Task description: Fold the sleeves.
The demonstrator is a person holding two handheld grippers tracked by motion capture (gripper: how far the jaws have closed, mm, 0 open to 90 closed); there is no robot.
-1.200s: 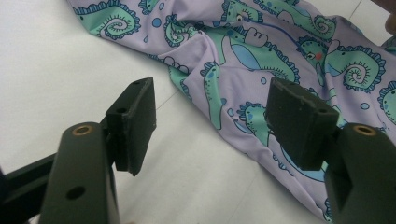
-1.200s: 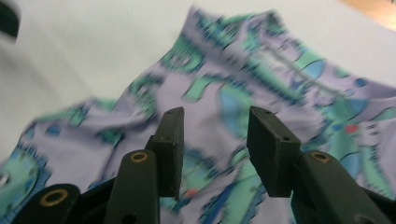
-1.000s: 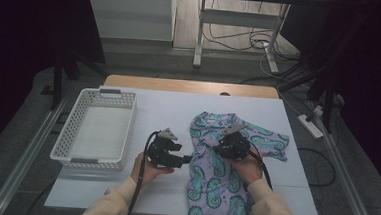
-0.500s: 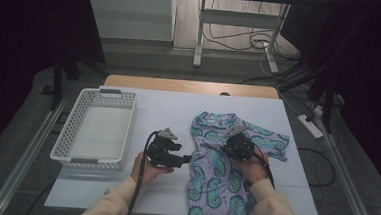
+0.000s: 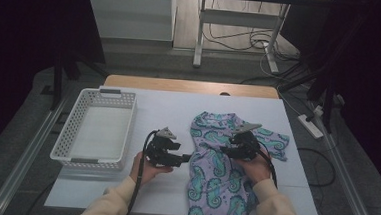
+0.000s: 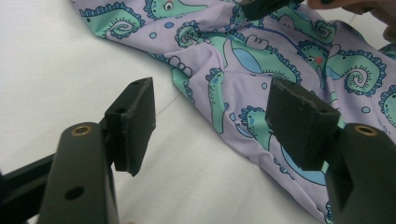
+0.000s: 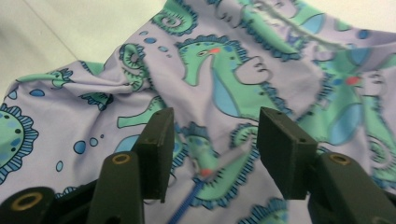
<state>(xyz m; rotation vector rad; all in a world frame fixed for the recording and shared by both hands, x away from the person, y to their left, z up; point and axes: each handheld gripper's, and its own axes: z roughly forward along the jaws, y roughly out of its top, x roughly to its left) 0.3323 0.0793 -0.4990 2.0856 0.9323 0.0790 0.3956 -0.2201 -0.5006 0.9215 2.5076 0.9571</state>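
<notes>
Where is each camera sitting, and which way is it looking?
High view: above the table, looking down; forearms, hands, left tool, right tool, basket.
Left gripper view: on the left tool, facing the seahorse-print garment; black jaws apart.
Right gripper view: on the right tool, over fabric.
Shared: the garment.

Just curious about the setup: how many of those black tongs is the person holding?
2. The left tongs hover over the white table beside the seahorse-print garment; the right tongs are over the garment's middle, jaws apart after just opening, nothing clamped.

Overhead view, two close tool views
</notes>
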